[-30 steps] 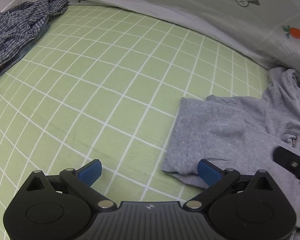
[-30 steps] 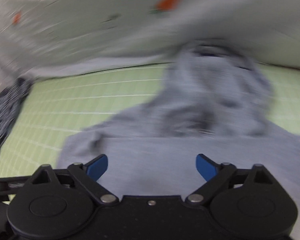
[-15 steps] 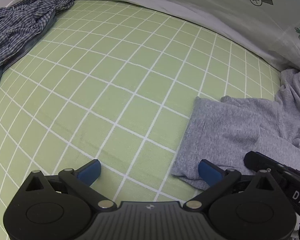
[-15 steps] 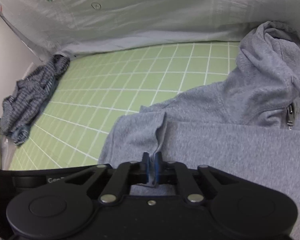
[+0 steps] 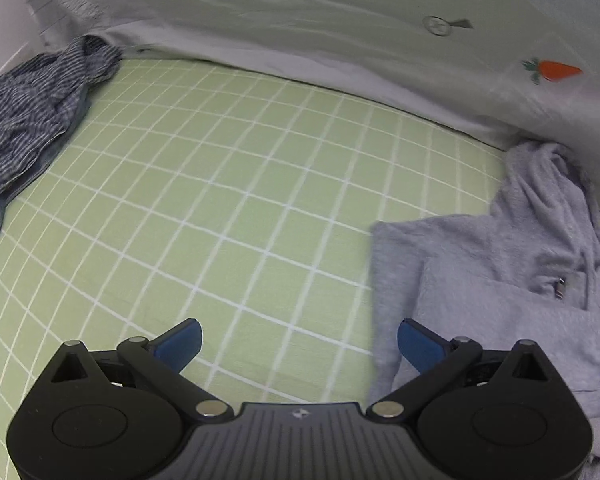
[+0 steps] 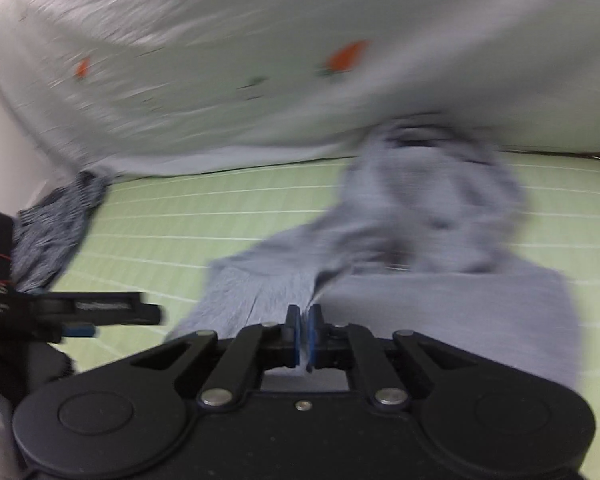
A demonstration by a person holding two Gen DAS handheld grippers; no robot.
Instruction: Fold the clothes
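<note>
Green grid-checked bedsheet (image 5: pixel 220 200), white carrot-print quilt (image 5: pixel 340 20) behind. One fleecy grey hoodie (image 5: pixel 500 272) lies right, hood end toward the quilt. One crumpled plaid shirt (image 5: pixel 32 120) far left. Right gripper (image 6: pixel 304 328) pinches the hoodie's edge; left gripper (image 5: pixel 298 344) wide, empty.

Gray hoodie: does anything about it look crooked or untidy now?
Yes. The gray hoodie lies rumpled, its hood bunched against the white sheet, and the right claw pinches one edge. The striped garment is crumpled too.
</note>
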